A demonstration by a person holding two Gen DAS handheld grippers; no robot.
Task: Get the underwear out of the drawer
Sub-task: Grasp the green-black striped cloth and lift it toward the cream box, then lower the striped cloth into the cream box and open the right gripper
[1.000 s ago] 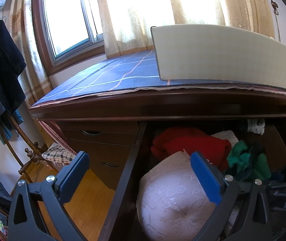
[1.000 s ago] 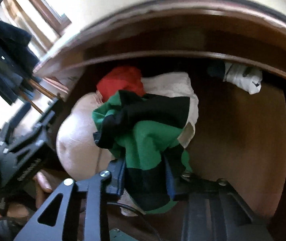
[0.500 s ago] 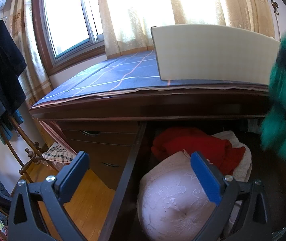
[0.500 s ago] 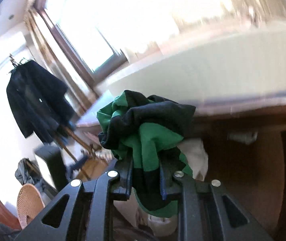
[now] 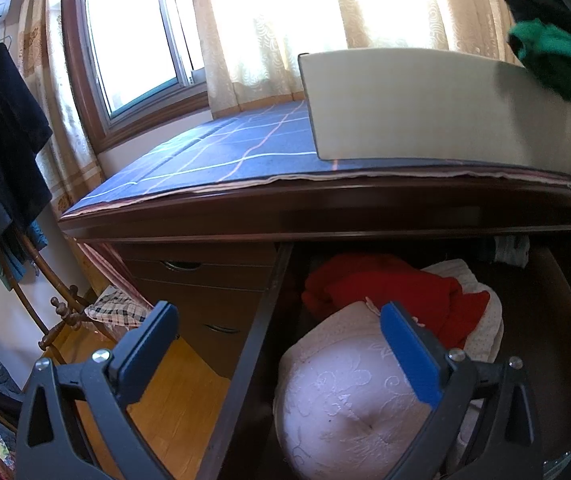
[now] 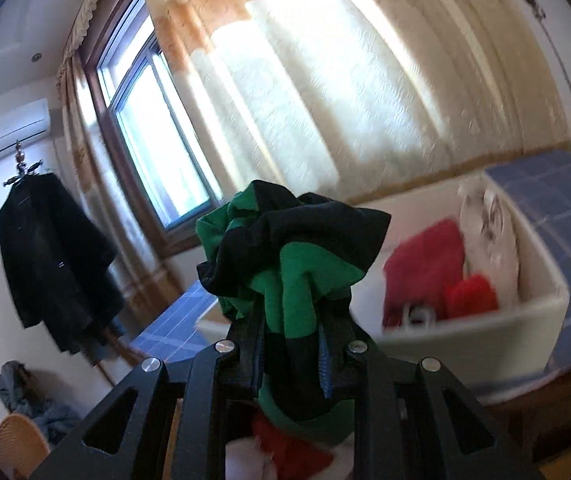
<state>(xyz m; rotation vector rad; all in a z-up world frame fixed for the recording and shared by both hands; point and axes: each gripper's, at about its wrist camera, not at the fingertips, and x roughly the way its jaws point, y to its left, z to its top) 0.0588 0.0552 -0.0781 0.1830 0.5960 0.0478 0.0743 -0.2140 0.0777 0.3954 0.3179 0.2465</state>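
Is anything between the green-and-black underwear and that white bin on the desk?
Nothing visible does. The right gripper holds the underwear above the desk; the white bin sits open beyond it, to the right.

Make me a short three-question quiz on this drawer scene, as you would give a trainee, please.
1. True or false: the right gripper is shut on the green and black underwear.
2. Which is nearest the left gripper in the open drawer? A) the pale lace garment B) the red garment C) the white bin on the desk top
3. Fill in: the left gripper's jaws stand ____, with nothing between them.

Key: 1 true. 2 A. 3 open.
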